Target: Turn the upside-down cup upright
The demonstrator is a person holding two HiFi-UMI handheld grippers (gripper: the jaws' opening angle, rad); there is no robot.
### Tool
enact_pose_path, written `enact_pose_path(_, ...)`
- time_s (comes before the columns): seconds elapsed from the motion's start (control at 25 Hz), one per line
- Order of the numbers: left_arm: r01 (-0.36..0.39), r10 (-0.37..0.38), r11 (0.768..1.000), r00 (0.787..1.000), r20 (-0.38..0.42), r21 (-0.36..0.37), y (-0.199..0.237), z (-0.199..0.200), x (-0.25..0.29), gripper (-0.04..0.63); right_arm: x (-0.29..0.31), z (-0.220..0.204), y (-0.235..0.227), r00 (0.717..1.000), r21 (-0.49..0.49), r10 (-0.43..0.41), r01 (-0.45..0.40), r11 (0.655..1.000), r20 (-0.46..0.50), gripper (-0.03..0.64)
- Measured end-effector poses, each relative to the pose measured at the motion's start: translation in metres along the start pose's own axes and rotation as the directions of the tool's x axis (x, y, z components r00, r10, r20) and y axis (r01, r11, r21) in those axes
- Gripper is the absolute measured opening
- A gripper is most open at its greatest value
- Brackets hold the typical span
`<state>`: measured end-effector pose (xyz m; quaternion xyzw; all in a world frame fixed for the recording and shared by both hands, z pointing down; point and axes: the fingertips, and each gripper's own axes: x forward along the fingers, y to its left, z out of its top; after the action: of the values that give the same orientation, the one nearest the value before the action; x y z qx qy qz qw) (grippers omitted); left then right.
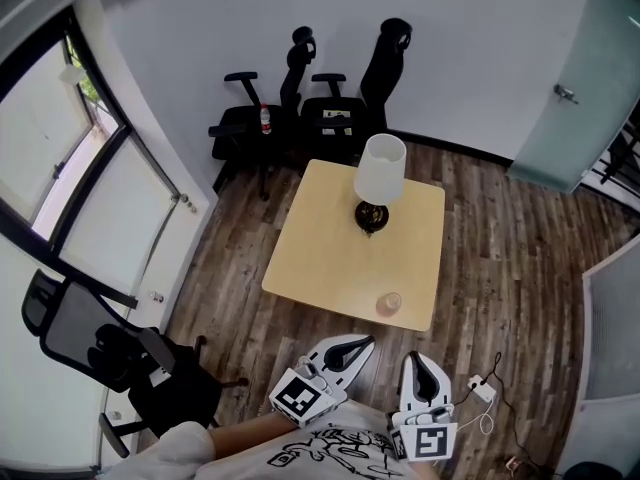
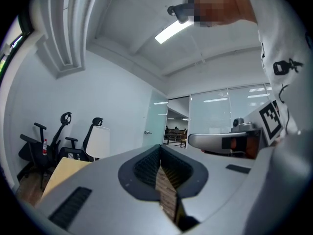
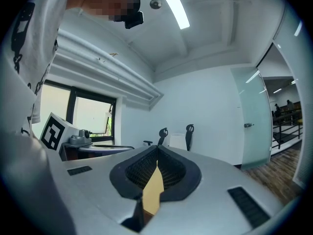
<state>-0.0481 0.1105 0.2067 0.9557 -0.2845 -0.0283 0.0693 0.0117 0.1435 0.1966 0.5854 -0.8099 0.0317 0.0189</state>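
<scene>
A small translucent pinkish cup (image 1: pixel 388 303) stands near the front edge of the square wooden table (image 1: pixel 320 248); I cannot make out which way up it is. My left gripper (image 1: pixel 362 342) and right gripper (image 1: pixel 418 356) are side by side just short of that edge, both pointing level toward the table. In the left gripper view the left gripper (image 2: pixel 160 148) has its jaws together with nothing between them. The right gripper (image 3: pixel 157 148) also has its jaws meeting at the tips, holding nothing. Neither gripper view shows the cup.
A lamp with a white shade (image 1: pixel 381 168) and a dark base (image 1: pixel 371 217) stands on the table's far half. Two black office chairs (image 1: pixel 300 108) stand against the back wall, another chair (image 1: pixel 110 348) sits at the left. A power strip (image 1: pixel 482 389) lies on the floor at the right.
</scene>
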Motion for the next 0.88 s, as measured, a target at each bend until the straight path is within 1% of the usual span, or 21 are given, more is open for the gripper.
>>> enact_pose_path(0.16,0.012,-0.012,1.000,1.000,-0.007,-0.007,0.035,0.002,0.008,0.009,0.045,-0.006,0.002,0.999,0.009,-0.001,0.001,1.000,-0.032,0.023)
enact_pose_path(0.32,0.010,-0.010,1.000,1.000,-0.008,-0.009,0.069,0.005,0.009,0.009,0.080,-0.006,0.011,1.000,0.015,0.010,-0.010,1.000,-0.025,0.023)
enact_pose_path(0.48,0.005,-0.005,1.000,1.000,-0.025,-0.018,0.093,0.000,0.010,0.009,0.101,-0.009,0.014,1.000,0.020,0.005,-0.005,1.000,-0.030,0.023)
enact_pose_path(0.68,0.021,-0.022,1.000,0.999,-0.038,-0.010,0.099,-0.004,0.019,0.009,0.105,-0.017,0.002,0.999,0.030,-0.018,0.020,0.999,-0.049,0.023)
enact_pose_path(0.88,0.039,-0.039,0.999,0.998,-0.050,0.006,0.097,-0.010,0.032,0.009,0.107,-0.017,-0.014,0.998,0.017,-0.039,0.040,0.999,-0.041,0.023)
